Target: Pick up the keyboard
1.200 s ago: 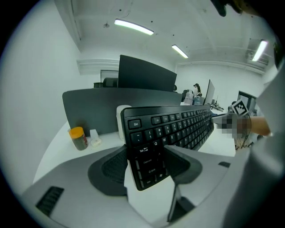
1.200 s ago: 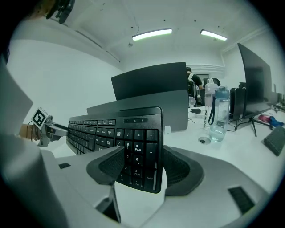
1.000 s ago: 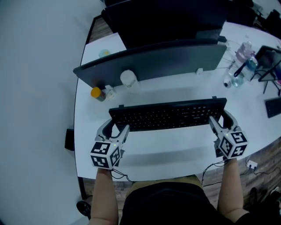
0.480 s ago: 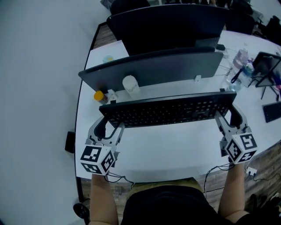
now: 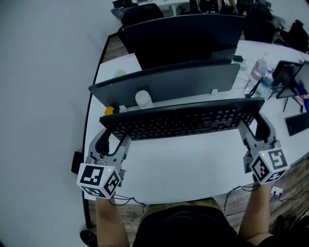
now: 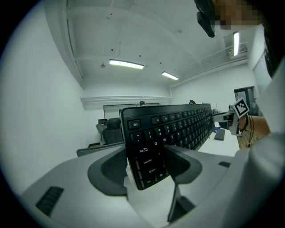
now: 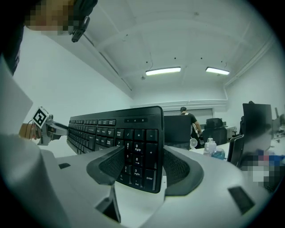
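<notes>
A long black keyboard (image 5: 181, 120) hangs level above the white desk (image 5: 188, 164), held at both ends. My left gripper (image 5: 112, 140) is shut on the keyboard's left end (image 6: 147, 156), its pads pressing the end near the Esc and Tab keys. My right gripper (image 5: 255, 128) is shut on the right end (image 7: 140, 156), over the number pad. In the left gripper view the keyboard runs away toward the far right gripper (image 6: 240, 116). From the right gripper view the left gripper (image 7: 42, 122) shows small at the far end.
A dark monitor (image 5: 166, 82) stands just behind the keyboard, with a white cup (image 5: 142, 99) and a small yellow object (image 5: 109, 110) at its foot. Bottles (image 5: 258, 70) and a tablet stand (image 5: 287, 77) crowd the right side. An office chair (image 5: 145, 12) stands beyond the desk.
Both grippers have risen with the keyboard, lifting it off the desk. It now hangs higher and closer to the monitor's lower edge.
</notes>
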### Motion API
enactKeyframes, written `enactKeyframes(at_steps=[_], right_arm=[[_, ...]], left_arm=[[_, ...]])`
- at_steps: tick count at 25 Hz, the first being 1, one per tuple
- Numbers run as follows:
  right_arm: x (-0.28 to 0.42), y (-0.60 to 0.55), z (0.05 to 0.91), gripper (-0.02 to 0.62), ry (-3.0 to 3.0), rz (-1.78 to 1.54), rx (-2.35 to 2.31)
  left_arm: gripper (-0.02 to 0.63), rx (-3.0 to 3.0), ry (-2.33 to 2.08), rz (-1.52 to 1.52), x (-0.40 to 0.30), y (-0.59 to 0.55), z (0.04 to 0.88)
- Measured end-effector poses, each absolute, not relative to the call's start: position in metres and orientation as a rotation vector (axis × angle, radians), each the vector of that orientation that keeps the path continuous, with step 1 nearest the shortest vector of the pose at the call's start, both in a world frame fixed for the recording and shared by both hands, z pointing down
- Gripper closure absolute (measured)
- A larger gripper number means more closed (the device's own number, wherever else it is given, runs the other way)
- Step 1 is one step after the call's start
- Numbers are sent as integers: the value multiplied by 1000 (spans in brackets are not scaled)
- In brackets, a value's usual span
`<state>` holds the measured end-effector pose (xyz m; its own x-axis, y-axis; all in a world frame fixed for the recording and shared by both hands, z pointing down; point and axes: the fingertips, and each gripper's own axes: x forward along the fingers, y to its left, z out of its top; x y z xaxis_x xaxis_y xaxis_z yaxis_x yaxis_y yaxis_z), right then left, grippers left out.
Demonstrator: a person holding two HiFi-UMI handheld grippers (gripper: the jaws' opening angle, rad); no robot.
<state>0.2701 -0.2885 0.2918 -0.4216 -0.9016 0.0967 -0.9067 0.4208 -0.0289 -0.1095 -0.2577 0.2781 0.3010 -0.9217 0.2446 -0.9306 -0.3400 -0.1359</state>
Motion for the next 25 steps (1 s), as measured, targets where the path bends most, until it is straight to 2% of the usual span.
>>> enactKeyframes(at_steps=[25], right_arm=[[252,-274,190,318,-2690,-99,1700]], left_arm=[[348,2649,-1889,279,-128,-241,178]])
